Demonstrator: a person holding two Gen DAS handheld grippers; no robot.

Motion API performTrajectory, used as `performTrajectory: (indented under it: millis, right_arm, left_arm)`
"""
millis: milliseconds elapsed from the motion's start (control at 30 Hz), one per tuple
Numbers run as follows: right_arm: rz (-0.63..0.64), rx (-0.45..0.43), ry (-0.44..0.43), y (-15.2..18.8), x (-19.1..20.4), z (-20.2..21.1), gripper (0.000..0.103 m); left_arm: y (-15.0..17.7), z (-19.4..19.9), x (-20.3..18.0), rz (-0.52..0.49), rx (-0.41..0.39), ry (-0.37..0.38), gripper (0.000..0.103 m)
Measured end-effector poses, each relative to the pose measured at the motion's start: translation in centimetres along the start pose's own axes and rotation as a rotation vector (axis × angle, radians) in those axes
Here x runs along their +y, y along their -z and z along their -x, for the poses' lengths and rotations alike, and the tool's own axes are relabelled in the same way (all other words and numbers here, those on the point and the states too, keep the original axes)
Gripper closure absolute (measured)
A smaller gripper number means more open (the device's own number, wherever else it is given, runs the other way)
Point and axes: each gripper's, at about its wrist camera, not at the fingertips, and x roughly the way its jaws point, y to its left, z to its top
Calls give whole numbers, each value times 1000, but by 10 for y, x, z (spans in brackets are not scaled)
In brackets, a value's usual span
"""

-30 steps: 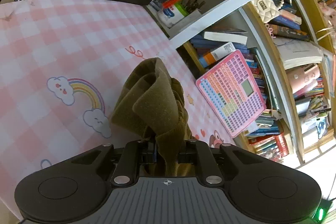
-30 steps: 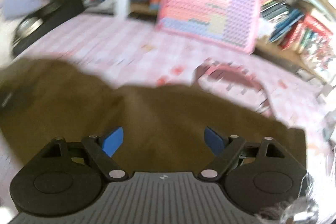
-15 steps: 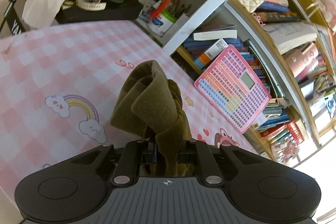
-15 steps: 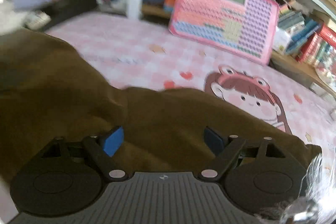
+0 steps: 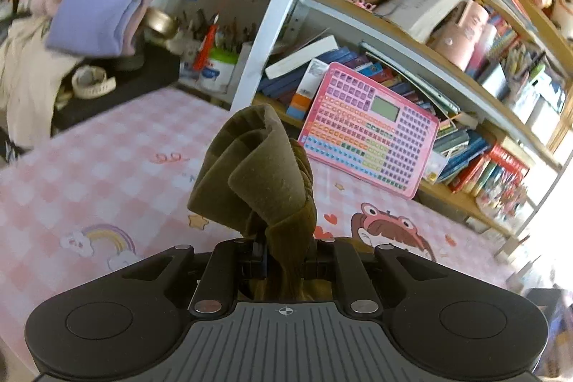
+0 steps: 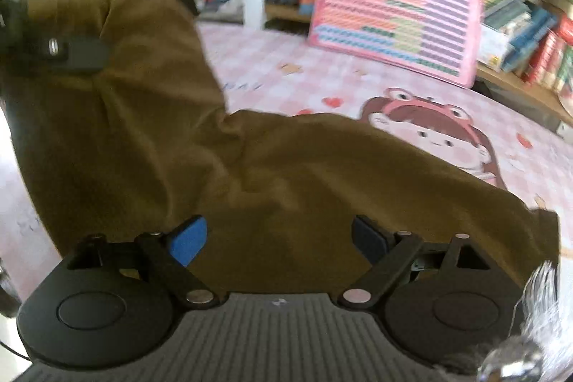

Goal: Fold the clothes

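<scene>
Lifting since a second before, the left gripper (image 5: 284, 256) stayed clamped on a bunched corner of the olive garment (image 6: 250, 174), raising it off the pink checked mat (image 5: 89, 167); the right gripper (image 6: 277, 235), empty above the cloth, was opening, likely readying the next fold
</scene>
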Motion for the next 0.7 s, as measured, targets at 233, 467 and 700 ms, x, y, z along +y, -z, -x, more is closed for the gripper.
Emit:
performTrajectory:
  millis: [233,467,700]
  right_arm:
    - [-115,13,25,32,-62,45,15]
    - [-252,49,66,57,-119,74,15]
    - [-278,75,57,80,-146,89,15]
  left_arm:
    - [7,-2,-43,-205,8,-66,89]
    - [30,-13,-93,-447,39,-109,88]
    - [82,-39,-149,-570,222,-36,51]
